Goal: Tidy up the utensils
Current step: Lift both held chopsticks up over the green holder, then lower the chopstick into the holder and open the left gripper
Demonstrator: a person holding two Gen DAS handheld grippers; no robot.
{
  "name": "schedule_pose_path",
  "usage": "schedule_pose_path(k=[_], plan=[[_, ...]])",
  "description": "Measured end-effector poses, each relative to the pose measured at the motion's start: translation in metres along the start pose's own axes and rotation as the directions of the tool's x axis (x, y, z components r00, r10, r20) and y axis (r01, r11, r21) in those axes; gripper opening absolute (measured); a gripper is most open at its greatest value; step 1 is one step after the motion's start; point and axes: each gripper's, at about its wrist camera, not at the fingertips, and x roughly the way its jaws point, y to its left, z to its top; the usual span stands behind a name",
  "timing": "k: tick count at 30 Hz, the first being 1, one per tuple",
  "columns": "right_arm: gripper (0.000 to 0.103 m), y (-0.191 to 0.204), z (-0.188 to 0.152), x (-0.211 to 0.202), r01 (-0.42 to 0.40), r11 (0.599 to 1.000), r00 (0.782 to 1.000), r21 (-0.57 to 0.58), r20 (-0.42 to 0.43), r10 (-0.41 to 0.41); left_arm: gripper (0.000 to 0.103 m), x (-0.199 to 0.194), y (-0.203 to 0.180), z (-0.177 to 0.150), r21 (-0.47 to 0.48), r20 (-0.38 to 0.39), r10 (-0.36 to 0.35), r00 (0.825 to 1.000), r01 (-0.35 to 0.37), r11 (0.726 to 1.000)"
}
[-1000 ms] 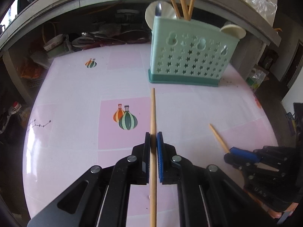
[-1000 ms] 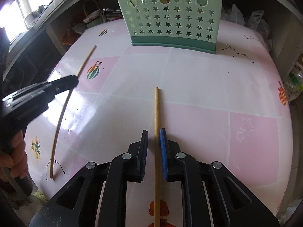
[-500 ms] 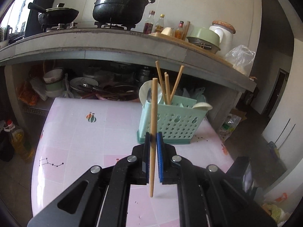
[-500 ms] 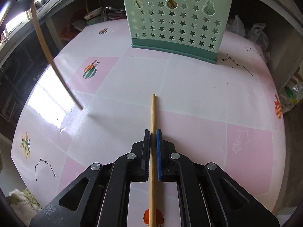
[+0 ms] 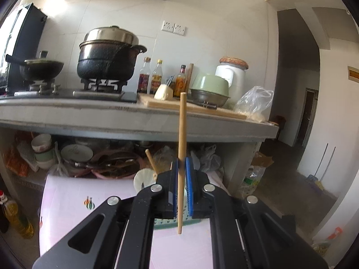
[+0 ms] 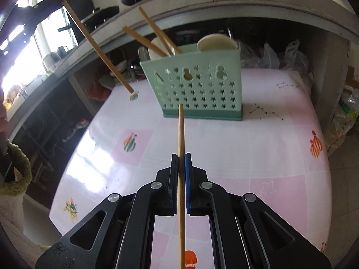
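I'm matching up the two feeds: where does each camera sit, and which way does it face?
Left wrist: on the left hand-held gripper, facing the stove counter; own fingers pinch a chopstick.
Right wrist: on the right hand-held gripper, angled down at the pink table and green utensil basket; fingers pinch another chopstick.
Shared: the left's chopstick, table, basket.

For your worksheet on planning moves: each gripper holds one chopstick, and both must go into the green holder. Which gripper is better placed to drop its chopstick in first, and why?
Probably the left gripper: its chopstick hangs near-upright, raised by the green holder. The right gripper's chopstick lies flatter, pointing at the holder's wall.
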Motion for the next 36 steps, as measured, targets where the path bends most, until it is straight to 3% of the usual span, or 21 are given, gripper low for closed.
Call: schedule_pose_path(k=[6, 12, 20, 31, 36], plan=[[0.004, -0.010, 0.016, -0.034, -0.051, 0.997, 0.993, 0.054, 0.113, 0.045, 0.006, 0.020, -0.013, 0.048, 0.018, 0.095, -0.029, 0.995, 0.028, 0.999], [0.004, -0.017, 0.025, -0.050, -0.062, 0.996, 0.982, 0.063, 0.180, 0.050, 0.006, 0.059, -0.017, 0.069, -0.003, 0.114, -0.027, 0.993, 0.028, 1.000], [0.004, -0.023, 0.028, -0.052, -0.074, 0.994, 0.979, 0.081, 0.198, 0.057, 0.006, 0.119, -0.017, 0.040, -0.020, 0.044, 0.043, 0.998, -0.042, 0.999], [0.004, -0.027, 0.030, -0.049, -0.081, 0.992, 0.978, 0.093, 0.199, 0.061, 0.006, 0.178, -0.016, -0.012, 0.062, -0.037, 0.144, 0.989, -0.141, 0.988], [0.004, -0.030, 0.031, -0.050, -0.080, 0.992, 0.978, 0.100, 0.199, 0.059, 0.006, 0.183, -0.020, -0.019, 0.081, -0.030, 0.108, 0.994, -0.106, 0.991]])
